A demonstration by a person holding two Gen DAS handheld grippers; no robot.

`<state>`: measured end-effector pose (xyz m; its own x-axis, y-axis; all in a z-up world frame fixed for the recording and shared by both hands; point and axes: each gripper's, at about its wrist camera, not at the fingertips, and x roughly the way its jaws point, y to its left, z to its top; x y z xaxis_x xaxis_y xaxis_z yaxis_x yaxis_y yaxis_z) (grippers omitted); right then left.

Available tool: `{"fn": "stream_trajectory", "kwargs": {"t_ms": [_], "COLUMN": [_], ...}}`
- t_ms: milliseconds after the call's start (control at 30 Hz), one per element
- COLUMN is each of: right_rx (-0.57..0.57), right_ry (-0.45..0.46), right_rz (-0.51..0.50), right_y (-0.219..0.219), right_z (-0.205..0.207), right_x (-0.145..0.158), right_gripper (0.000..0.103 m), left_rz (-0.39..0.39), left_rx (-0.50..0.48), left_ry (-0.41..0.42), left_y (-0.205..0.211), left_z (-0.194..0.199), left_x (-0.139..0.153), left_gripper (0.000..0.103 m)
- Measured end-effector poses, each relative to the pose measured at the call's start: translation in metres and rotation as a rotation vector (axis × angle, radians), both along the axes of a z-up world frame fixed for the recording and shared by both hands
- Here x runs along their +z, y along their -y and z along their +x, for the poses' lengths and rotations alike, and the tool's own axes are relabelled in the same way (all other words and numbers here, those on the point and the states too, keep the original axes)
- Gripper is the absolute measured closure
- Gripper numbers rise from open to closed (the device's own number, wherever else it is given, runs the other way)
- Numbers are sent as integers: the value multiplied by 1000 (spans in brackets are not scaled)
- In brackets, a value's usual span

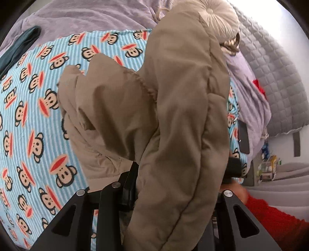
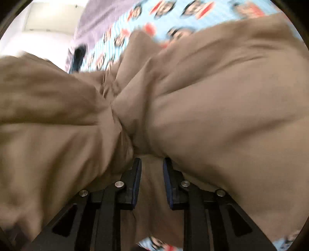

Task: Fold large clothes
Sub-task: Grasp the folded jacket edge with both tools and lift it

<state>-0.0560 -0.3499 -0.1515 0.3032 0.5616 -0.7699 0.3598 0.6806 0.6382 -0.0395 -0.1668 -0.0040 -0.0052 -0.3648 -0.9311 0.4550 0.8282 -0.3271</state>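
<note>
A tan padded jacket (image 1: 173, 96) hangs in a thick fold above the bed. The fold runs down through my left gripper (image 1: 152, 173), which is shut on it. Only that gripper's left finger (image 1: 132, 179) shows; cloth covers the other one. In the blurred right wrist view the same jacket (image 2: 212, 96) fills the picture. It bunches into a pucker at my right gripper (image 2: 151, 162), whose blue-edged pads (image 2: 138, 173) stand close together, shut on a pinch of the tan cloth.
Under the jacket lies a blue striped sheet with monkey faces (image 1: 29, 115). A lilac blanket (image 1: 87, 17), a dark green cloth (image 1: 19, 46) and a cream round cushion (image 1: 218, 15) sit at the far side. At the right are a dark phone (image 1: 243, 137) and a red sleeve (image 1: 270, 218).
</note>
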Motion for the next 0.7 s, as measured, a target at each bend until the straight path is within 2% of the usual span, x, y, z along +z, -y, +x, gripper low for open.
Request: {"fn": "stream_trajectory", "kwargs": {"t_ms": [133, 200, 300, 367, 433, 567, 700], "right_rx": [-114, -168, -232, -264, -292, -316, -294], "right_ry": [6, -4, -26, -38, -52, -57, 62], "right_rz": [-2, -9, -16, -26, -55, -78, 0], "right_y": [54, 73, 92, 101, 108, 120, 120], "right_z": [-43, -65, -95, -114, -132, -163, -190], "right_x": [10, 9, 9, 12, 16, 25, 53], "right_gripper": [77, 77, 75, 66, 47, 42, 23], "left_rz": [-39, -77, -178, -210, -211, -219, -179], "left_rx": [-60, -91, -112, -106, -109, -98, -113], "left_ry": [-59, -118, -209, -257, -271, -298, -293], "left_y": [38, 60, 86, 97, 109, 127, 148], "left_z": [-2, 0, 5, 10, 14, 21, 24], "left_x": [-22, -39, -68, -88, -101, -119, -130], "left_gripper": [36, 29, 29, 29, 29, 29, 29]}}
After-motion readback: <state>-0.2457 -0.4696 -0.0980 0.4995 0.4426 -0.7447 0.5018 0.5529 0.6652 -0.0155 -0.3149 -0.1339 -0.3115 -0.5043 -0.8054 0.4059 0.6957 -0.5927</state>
